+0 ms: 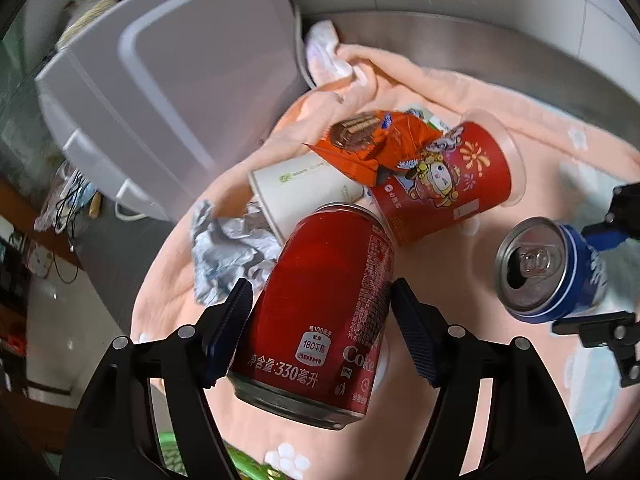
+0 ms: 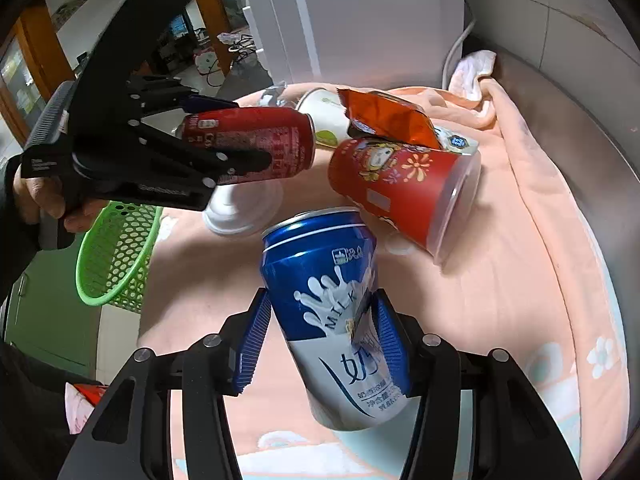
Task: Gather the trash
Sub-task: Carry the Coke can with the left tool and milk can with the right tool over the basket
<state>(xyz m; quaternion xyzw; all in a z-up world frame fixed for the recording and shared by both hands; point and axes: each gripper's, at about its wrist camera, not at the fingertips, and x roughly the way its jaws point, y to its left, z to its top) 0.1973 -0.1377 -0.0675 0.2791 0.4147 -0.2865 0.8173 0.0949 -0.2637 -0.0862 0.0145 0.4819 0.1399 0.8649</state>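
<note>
My left gripper (image 1: 320,320) is shut on a red Coke can (image 1: 320,312) and holds it above the peach blanket (image 1: 460,360); it also shows in the right wrist view (image 2: 248,144). My right gripper (image 2: 320,344) is shut on a blue and white milk can (image 2: 332,312), lifted off the blanket; the can shows in the left wrist view (image 1: 552,268). On the blanket lie a red snack tube (image 1: 444,184), an orange wrapper (image 1: 368,140), a white paper cup (image 1: 304,196) and crumpled paper (image 1: 228,248).
A green perforated basket (image 2: 116,256) sits beside the blanket's left edge, below the left gripper. A white appliance (image 1: 168,80) stands behind the trash. A white lid (image 2: 244,208) lies on the blanket. A grey wall (image 2: 560,20) runs behind.
</note>
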